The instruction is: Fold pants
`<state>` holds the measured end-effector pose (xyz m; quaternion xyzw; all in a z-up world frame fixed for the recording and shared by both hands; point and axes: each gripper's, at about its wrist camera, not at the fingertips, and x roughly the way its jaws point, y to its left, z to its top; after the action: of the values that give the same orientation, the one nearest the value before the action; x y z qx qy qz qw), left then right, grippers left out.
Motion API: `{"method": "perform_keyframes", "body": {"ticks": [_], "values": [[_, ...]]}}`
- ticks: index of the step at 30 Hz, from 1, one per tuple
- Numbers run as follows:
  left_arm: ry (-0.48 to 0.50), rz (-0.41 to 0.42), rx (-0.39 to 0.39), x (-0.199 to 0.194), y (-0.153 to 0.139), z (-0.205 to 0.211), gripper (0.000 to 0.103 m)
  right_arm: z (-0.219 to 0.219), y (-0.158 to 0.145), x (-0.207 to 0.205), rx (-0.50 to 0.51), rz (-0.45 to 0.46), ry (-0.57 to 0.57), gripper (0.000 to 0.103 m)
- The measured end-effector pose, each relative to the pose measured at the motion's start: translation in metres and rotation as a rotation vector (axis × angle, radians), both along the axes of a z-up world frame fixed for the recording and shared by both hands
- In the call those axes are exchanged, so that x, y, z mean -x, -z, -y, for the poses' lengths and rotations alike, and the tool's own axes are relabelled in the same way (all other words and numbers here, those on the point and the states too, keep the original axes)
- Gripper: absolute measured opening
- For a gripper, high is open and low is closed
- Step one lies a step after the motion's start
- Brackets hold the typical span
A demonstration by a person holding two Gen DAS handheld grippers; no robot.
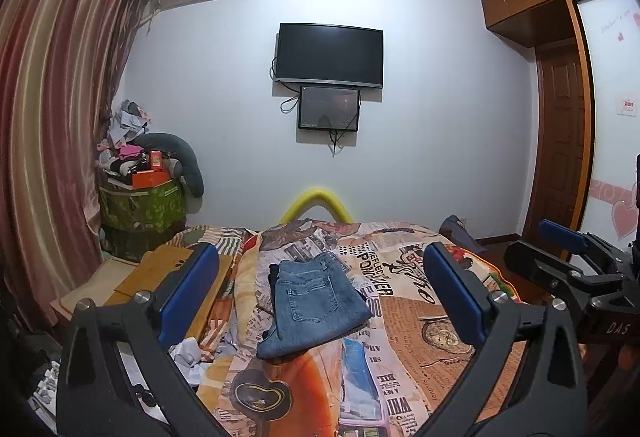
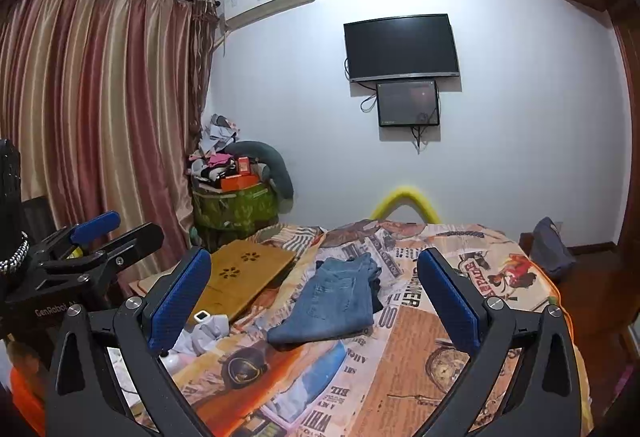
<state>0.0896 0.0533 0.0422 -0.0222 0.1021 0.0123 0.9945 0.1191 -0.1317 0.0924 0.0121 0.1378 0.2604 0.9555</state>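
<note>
Blue denim pants (image 1: 314, 303) lie folded in a compact stack on the patterned bedspread (image 1: 420, 321), back pocket up; they also show in the right wrist view (image 2: 334, 303). A darker garment edge peeks out under them. My left gripper (image 1: 320, 293) is open and empty, held above the near part of the bed, short of the pants. My right gripper (image 2: 314, 297) is open and empty too, at about the same height. The right gripper shows at the right edge of the left wrist view (image 1: 568, 249), and the left gripper shows at the left edge of the right wrist view (image 2: 96, 233).
A wooden lap tray (image 2: 240, 275) lies on the bed's left side, with crumpled white cloth (image 2: 204, 335) near it. A green bin (image 2: 234, 209) piled with clutter stands by the curtain (image 2: 92, 109). A dark bag (image 2: 554, 249) sits at the far right. A television (image 2: 402, 47) hangs on the wall.
</note>
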Motion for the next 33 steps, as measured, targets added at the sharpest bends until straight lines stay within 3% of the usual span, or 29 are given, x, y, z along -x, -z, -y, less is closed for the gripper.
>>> {"method": "perform_keyframes", "body": {"ticks": [33], "values": [[0.019, -0.009, 0.007, -0.0008, 0.0033, 0.0005, 0.103, 0.0068, -0.0011, 0.002, -0.005, 0.0, 0.016, 0.102]]}}
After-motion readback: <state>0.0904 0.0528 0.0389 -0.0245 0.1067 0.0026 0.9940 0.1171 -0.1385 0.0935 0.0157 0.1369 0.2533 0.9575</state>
